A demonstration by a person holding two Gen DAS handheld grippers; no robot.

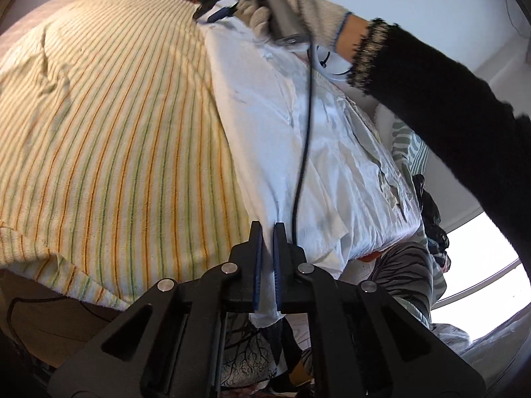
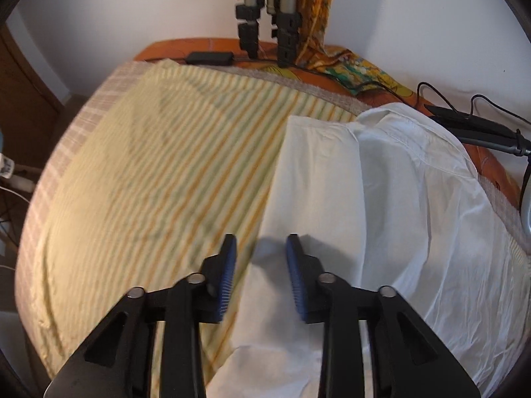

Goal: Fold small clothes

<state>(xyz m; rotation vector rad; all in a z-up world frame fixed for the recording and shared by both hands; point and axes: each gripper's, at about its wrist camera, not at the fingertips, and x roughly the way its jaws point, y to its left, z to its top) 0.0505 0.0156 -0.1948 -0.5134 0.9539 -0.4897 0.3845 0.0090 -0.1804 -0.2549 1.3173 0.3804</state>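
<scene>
Lower centre, left wrist view: left gripper [image 1: 268,232] clenched on white shirt [image 1: 298,139], the pinched edge hidden.
Right gripper [image 2: 261,248]: released, above the shirt.
Striped towel [image 2: 159,165]: blurred, ribbed.

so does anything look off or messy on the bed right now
One thing: a black cable hangs across the white shirt and ends right beside the left gripper, which pinches the shirt's edge. It might catch in a fold. The shirt is creased, nothing damaged.
</scene>
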